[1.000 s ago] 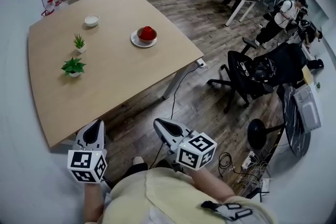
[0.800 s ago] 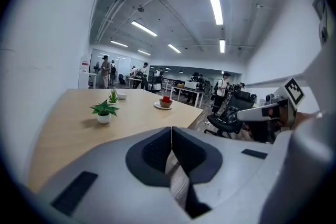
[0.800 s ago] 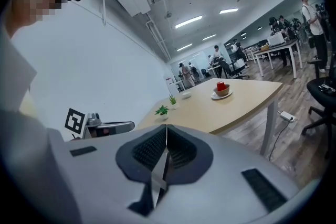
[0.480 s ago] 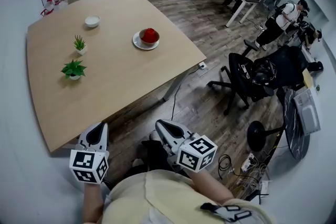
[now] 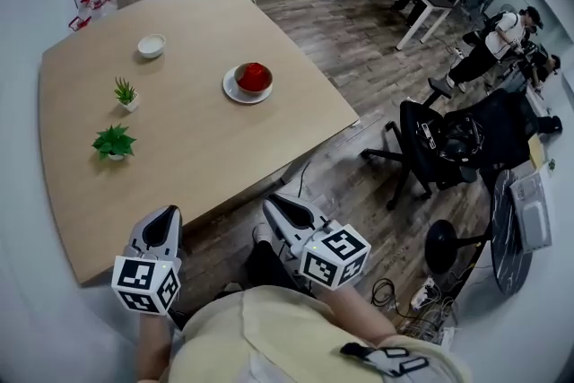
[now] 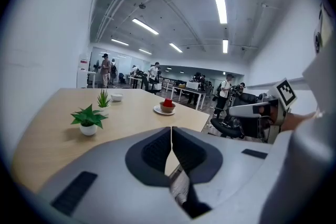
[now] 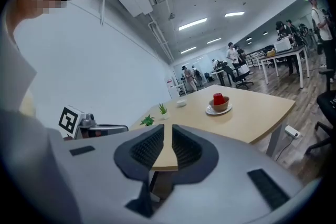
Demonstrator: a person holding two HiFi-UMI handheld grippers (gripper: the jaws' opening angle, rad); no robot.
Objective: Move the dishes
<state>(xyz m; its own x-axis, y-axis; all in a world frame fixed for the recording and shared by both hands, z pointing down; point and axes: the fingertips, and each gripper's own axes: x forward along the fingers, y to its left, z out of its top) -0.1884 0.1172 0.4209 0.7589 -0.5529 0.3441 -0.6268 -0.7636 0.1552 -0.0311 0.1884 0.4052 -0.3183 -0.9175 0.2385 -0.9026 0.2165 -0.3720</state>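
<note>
The left gripper [image 5: 161,218] is held shut, empty. The right gripper [image 5: 274,211] jaws have just been parted slightly, with nothing between. The plate [image 5: 233,91] with bowl [image 5: 254,86] and red cup [image 5: 255,73] is set at 12 o'clock on the table [image 5: 197,152], now brought nearer.

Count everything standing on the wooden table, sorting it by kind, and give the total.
Potted plants: 2
Bowls, one white, one brown: 2
Plate: 1
Red cup: 1
Total: 6
</note>
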